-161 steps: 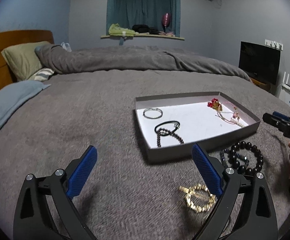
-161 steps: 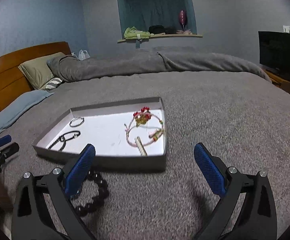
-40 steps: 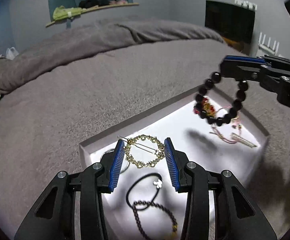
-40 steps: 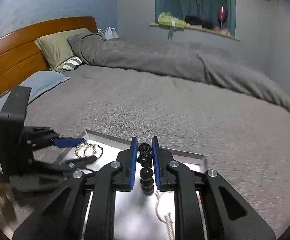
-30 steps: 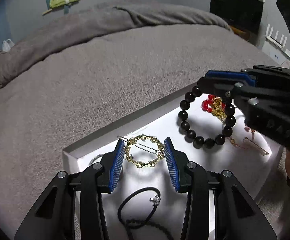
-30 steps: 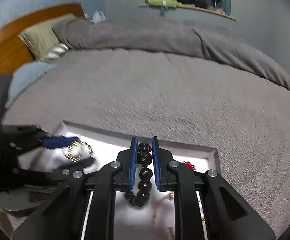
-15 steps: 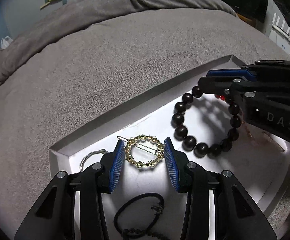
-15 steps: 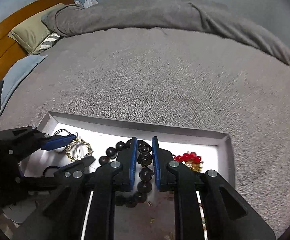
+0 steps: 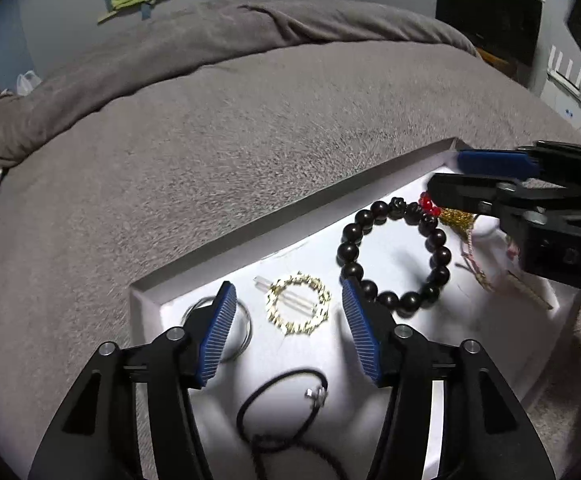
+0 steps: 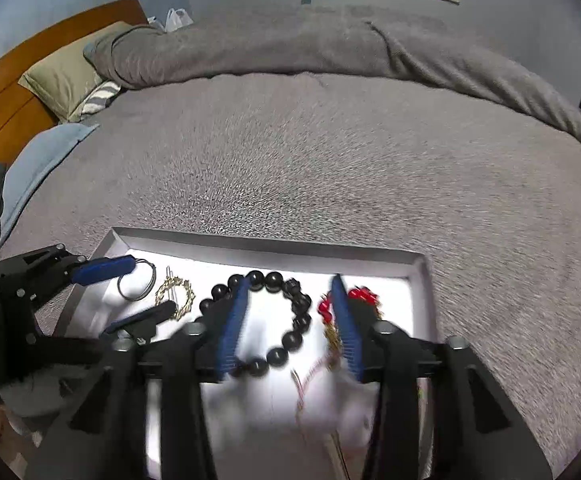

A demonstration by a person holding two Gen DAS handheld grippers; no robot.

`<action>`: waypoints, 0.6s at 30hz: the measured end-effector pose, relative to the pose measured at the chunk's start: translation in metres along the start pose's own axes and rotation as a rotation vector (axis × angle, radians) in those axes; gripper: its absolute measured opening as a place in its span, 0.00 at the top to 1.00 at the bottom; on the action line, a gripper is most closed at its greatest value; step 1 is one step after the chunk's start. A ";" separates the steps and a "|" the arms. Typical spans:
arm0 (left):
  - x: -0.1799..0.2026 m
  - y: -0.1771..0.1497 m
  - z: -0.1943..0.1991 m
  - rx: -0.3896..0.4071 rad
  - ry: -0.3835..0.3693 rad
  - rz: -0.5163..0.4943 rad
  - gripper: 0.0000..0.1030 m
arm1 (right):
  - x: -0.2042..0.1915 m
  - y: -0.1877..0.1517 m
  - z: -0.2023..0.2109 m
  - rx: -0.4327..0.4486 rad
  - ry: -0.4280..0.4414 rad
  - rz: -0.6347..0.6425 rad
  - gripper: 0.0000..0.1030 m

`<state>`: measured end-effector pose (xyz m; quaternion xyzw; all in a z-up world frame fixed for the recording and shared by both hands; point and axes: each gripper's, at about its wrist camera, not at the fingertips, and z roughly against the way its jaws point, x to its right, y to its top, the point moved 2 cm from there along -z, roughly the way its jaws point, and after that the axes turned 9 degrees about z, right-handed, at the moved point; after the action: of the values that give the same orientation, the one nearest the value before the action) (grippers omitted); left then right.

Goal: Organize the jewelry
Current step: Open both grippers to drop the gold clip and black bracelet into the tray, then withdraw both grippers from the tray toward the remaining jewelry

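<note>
Grey bed — both bracelets released into tray (image 9: 194,292).

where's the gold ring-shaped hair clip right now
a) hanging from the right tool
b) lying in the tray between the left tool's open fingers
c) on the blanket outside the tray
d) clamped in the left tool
b: the gold hair clip lies flat on the white floor of the tray, and the left tool is spread open on either side without touching it.

bracelet (image 9: 394,256) in tray (image 9: 274,240), hairpin (image 9: 298,309) left
</note>
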<state>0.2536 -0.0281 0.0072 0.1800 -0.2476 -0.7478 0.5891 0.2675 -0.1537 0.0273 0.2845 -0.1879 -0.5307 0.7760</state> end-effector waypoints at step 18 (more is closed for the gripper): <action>0.000 -0.065 0.117 0.244 0.037 0.207 0.08 | -0.012 -0.091 0.169 0.333 -0.235 0.014 0.05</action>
<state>0.1367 0.0021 0.0644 0.2374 -0.3431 -0.6440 0.6412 0.0979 -0.2081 0.0989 0.3437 -0.3644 -0.5166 0.6944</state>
